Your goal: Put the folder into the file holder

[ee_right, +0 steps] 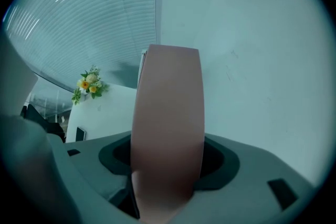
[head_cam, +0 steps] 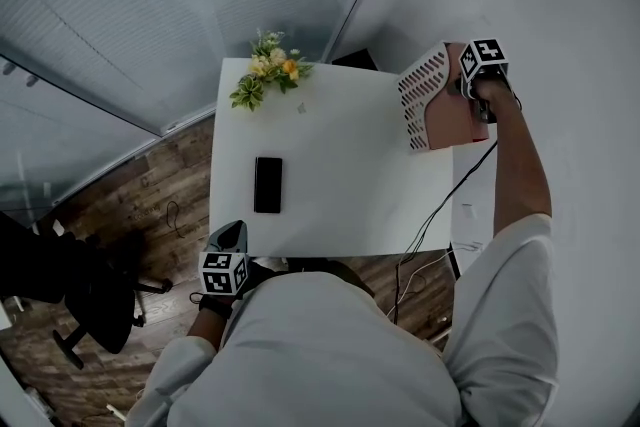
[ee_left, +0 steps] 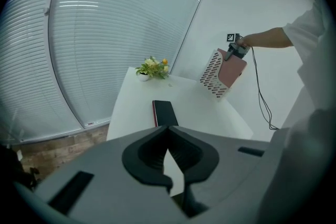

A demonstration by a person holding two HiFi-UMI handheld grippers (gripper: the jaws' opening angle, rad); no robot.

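Note:
A white perforated file holder (head_cam: 422,95) stands tilted at the table's far right edge. The pink folder (head_cam: 455,123) sits partly inside it, its upper end sticking out toward the wall. My right gripper (head_cam: 478,85) is shut on that upper end. In the right gripper view the folder (ee_right: 169,113) fills the space between the jaws of the right gripper (ee_right: 167,176). The left gripper view shows the holder (ee_left: 211,73) and folder (ee_left: 233,71) from afar. My left gripper (head_cam: 232,237) hangs at the table's near edge, shut and empty, its tips (ee_left: 168,131) meeting.
A black phone (head_cam: 267,184) lies on the white table (head_cam: 340,195) left of centre. A small flower pot (head_cam: 268,67) stands at the far left corner. A black cable (head_cam: 440,205) hangs off the right side, by the white wall. An office chair (head_cam: 90,300) stands on the floor at left.

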